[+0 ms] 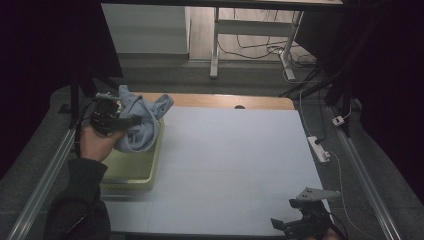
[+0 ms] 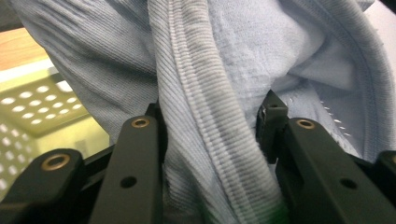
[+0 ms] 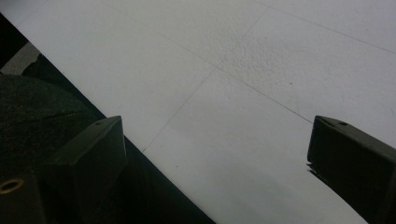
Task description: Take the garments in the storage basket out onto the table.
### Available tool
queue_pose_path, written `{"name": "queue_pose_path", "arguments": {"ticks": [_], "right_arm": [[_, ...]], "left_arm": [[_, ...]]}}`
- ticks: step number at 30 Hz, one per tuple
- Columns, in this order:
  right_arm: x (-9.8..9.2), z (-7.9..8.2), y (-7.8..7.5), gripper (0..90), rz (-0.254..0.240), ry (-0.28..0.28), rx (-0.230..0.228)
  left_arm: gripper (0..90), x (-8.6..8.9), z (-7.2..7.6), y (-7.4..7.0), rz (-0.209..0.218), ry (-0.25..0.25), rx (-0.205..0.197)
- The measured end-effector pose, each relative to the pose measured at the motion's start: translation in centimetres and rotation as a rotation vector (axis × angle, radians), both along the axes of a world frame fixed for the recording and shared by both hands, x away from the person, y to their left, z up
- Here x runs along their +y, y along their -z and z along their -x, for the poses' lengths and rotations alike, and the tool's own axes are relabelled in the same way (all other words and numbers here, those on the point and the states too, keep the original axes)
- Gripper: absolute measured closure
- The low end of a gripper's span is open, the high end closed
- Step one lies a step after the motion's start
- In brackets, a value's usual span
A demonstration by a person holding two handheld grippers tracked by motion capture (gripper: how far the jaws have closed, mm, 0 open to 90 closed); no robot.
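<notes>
Right gripper point(image 1: 287, 223) jaws spread; left gripper point(image 1: 131, 121) pinches blue garment point(image 1: 141, 120) over yellow basket point(image 1: 131, 167).

Light: you work in a dim room; the brightest patch lies on the floor at the far end.
Table point(image 1: 235, 165): in front of you, a pale grey top crossed by thin seams, with a strip of bare wood point(image 1: 225, 101) along its far edge.
Floor point(image 1: 200, 77): grey carpet around you, lighter flooring farther off.
Far furniture: a white-legged desk point(image 1: 250, 35) stands beyond your table, loose cables under it; a pale cabinet point(image 1: 145, 27) stands to its left.
Right side: a white power strip point(image 1: 318, 148) lies on the carpet.
Sides: dark drapes point(image 1: 45, 45) close you in.
</notes>
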State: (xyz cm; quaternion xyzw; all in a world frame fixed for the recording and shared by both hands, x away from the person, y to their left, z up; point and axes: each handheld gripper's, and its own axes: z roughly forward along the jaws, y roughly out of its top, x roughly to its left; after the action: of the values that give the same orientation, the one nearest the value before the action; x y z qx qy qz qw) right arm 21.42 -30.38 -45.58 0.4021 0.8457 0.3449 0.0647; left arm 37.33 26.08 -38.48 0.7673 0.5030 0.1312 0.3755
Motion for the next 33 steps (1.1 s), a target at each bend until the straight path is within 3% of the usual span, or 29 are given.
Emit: {"name": "queue_pose_path", "arguments": {"ticks": [15, 33], "right_arm": [[-0.1, 0.0, 0.0, 3.9, -0.003, 0.002, 0.001], [-0.1, 0.0, 0.0, 3.9, -0.003, 0.001, 0.002]], "left_arm": [[62.0, -3.5, 0.3, -0.9, 0.032, 0.116, -0.02], [61.6, -8.7, 0.8, -1.2, 0.013, 0.261, -0.03]]}}
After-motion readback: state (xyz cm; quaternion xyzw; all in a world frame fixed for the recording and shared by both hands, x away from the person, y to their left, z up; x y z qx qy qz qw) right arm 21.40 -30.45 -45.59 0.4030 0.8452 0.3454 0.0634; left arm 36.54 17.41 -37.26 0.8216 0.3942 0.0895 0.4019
